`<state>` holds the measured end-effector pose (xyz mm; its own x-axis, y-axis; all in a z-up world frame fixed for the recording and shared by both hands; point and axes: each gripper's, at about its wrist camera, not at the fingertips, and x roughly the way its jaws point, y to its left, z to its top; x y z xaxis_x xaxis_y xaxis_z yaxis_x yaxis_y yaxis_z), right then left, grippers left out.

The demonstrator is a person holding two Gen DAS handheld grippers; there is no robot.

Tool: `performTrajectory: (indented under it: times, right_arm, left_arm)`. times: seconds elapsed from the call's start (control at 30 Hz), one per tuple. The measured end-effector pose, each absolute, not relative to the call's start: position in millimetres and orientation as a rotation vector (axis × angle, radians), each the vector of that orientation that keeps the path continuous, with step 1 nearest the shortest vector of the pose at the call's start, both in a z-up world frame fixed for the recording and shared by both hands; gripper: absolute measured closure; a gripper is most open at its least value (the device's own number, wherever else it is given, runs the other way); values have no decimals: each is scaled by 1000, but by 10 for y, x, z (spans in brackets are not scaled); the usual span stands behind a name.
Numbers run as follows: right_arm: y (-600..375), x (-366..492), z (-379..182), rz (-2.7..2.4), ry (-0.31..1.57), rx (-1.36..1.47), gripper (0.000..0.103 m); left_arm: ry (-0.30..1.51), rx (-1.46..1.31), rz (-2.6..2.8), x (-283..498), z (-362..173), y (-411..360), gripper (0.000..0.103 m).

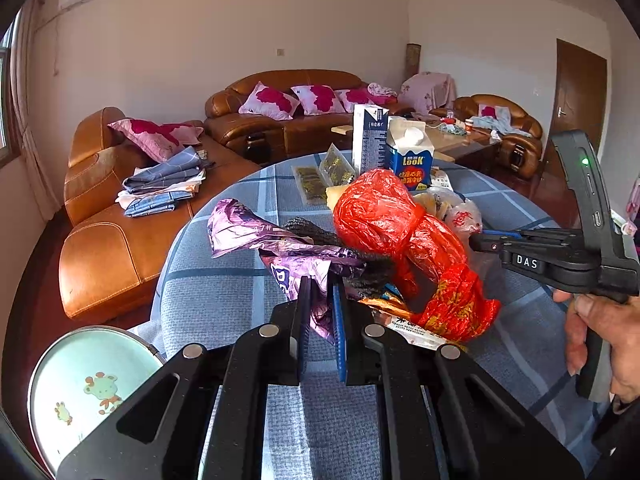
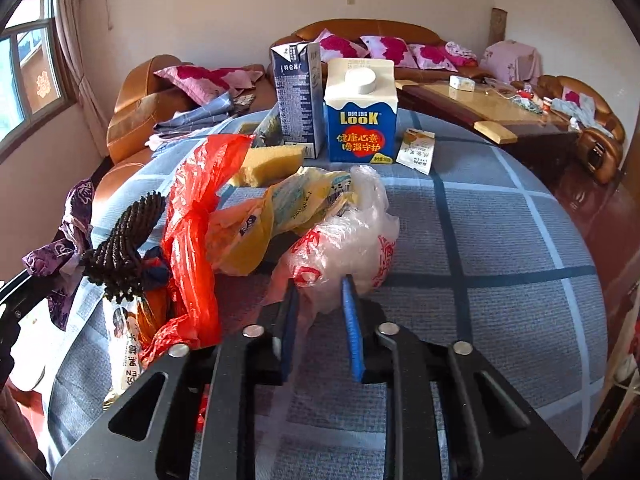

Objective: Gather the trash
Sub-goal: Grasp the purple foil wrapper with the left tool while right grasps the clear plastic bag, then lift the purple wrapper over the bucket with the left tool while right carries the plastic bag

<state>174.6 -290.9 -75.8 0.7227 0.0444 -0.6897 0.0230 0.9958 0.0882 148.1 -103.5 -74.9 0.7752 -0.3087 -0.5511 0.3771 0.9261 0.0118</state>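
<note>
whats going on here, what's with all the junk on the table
A person is gathering trash on a round table with a blue checked cloth, using a handheld gripper in each hand. The left gripper is pinched shut on a purple wrapper. The right gripper has its fingers around the edge of a clear plastic bag with red print, not fully closed. A red plastic bag, a yellow sponge and two cartons are not yet picked up.

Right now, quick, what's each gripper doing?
Left gripper: shut on the purple wrapper.
Right gripper: part open, fingers around the clear bag, not clamped.
</note>
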Motion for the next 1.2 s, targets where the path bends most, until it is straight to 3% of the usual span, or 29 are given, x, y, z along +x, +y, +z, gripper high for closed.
performTrajectory:
  times: [0.57,1.2]
  right_arm:
    - [-2689,1503,-116,59,507,29,95]
    - [-1615,1888,-67,363,405,-62,95]
  left_arm:
    - [484,106,-321,1197,-475,-789,93]
    - [522,118,-135,1072,-533,-133,93]
